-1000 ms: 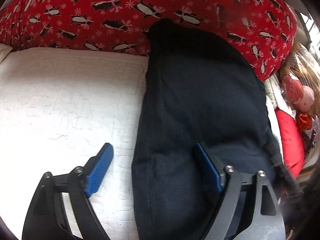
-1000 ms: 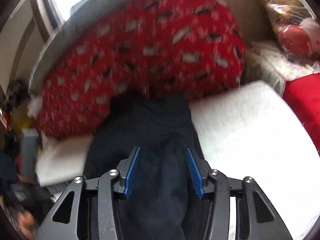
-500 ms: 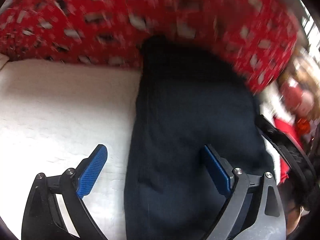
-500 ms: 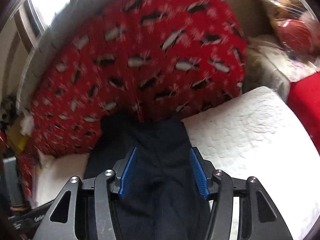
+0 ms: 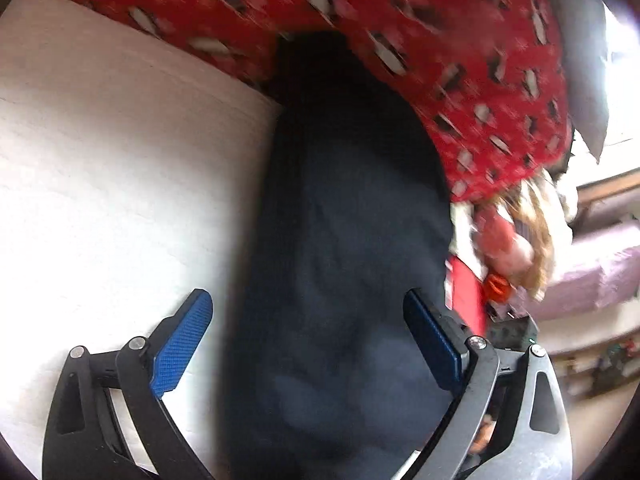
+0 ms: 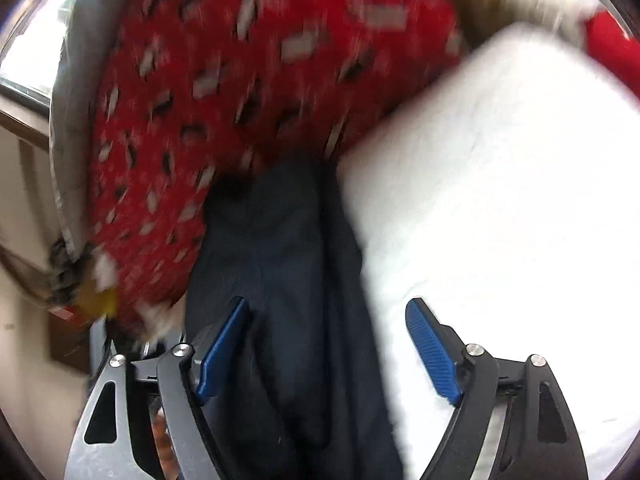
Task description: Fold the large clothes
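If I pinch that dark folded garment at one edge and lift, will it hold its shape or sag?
The dark garment will likely sag: it is soft cloth, lying in loose creases on the white quilt. Its layers look stacked rather than joined, so they may slide apart. A second grip would probably help.

You have a white quilted mattress (image 5: 112,184) as the work surface, bright and nearly washed out in both views. Behind it a big red cushion (image 5: 440,60) with a black-and-white print leans against a grey board (image 6: 72,128). Past the mattress edge, in the left wrist view, you see blurred clutter, perhaps a soft toy (image 5: 512,240), with a small orange thing (image 5: 496,286) just below it.
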Motion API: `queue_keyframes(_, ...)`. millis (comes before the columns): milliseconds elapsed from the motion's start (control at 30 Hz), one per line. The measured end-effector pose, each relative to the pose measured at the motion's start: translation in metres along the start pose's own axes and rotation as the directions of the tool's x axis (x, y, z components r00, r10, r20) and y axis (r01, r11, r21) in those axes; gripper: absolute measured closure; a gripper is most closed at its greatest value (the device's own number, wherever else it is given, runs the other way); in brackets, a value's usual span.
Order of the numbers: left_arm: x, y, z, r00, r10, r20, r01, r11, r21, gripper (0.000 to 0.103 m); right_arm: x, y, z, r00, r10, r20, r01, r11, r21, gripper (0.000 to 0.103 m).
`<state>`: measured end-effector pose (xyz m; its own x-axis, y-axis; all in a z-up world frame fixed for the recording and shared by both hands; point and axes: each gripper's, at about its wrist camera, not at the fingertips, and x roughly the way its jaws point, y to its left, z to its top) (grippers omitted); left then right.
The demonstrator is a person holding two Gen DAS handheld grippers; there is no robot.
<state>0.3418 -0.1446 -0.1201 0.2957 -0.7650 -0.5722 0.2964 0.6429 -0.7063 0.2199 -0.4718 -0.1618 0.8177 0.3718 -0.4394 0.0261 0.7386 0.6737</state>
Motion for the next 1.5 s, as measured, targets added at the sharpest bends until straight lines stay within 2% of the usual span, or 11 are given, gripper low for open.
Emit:
queue_keyframes(33,0.007,-0.004,-0.004,0.999,-0.028,-0.036,0.028,1.0,-0.001,0.007,0.003,0.007,0.0,1.0,0.006,-0.009,-0.006,0.999,-0.038,0.01)
queue_keyframes(100,0.011,-0.017,-0.01,0.999,0.022,-0.026,-0.02,0.999,0.047,0.008,0.016,0.019,-0.002,0.998,0.005,-0.057,-0.009,0.997,-0.079,0.007)
queue_keyframes(133,0.011,-0.023,-0.012,0.999,0.052,-0.008,-0.051,0.995,0.08,0.023,0.02,0.023,-0.001,0.998,-0.042,-0.054,0.037,0.995,-0.097,0.012)
queue_keyframes(233,0.006,-0.03,-0.016,0.989,0.141,0.05,-0.146,0.981,0.127,0.063,0.025,0.038,0.003,0.997,-0.072,-0.037,0.067,0.991,-0.118,0.051)
queue_keyframes(267,0.001,-0.03,-0.016,0.989,0.137,0.056,-0.143,0.982,0.126,0.069,0.024,0.042,0.005,0.998,-0.067,-0.016,0.065,0.99,-0.126,0.063)
queue_keyframes(400,-0.019,-0.046,-0.026,0.982,0.163,0.095,-0.178,0.967,0.183,0.085,0.013,0.071,-0.001,0.994,-0.095,0.045,0.101,0.979,-0.179,0.079)
queue_keyframes(533,-0.046,-0.059,-0.044,0.973,0.187,0.132,-0.214,0.949,0.231,0.085,-0.007,0.103,-0.018,0.986,-0.136,0.094,0.153,0.967,-0.205,0.082)
queue_keyframes(767,-0.123,-0.035,-0.079,0.967,0.182,0.175,-0.218,0.952,0.214,0.085,-0.04,0.162,-0.076,0.989,-0.122,0.083,0.139,0.958,-0.25,0.082)
queue_keyframes(1067,-0.181,0.021,-0.117,0.937,0.28,0.209,-0.315,0.936,0.156,0.085,-0.012,0.219,-0.156,0.994,-0.103,0.031,0.108,0.952,-0.286,0.082)
queue_keyframes(1300,-0.177,0.024,-0.112,0.917,0.321,0.235,-0.363,0.918,0.162,0.084,0.003,0.216,-0.152,0.997,-0.074,0.035,0.081,0.958,-0.274,0.082)
queue_keyframes(1500,-0.179,0.005,-0.098,0.92,0.248,0.305,-0.316,0.927,0.202,0.082,-0.013,0.209,-0.128,0.995,0.013,0.104,0.016,0.963,-0.27,0.082)
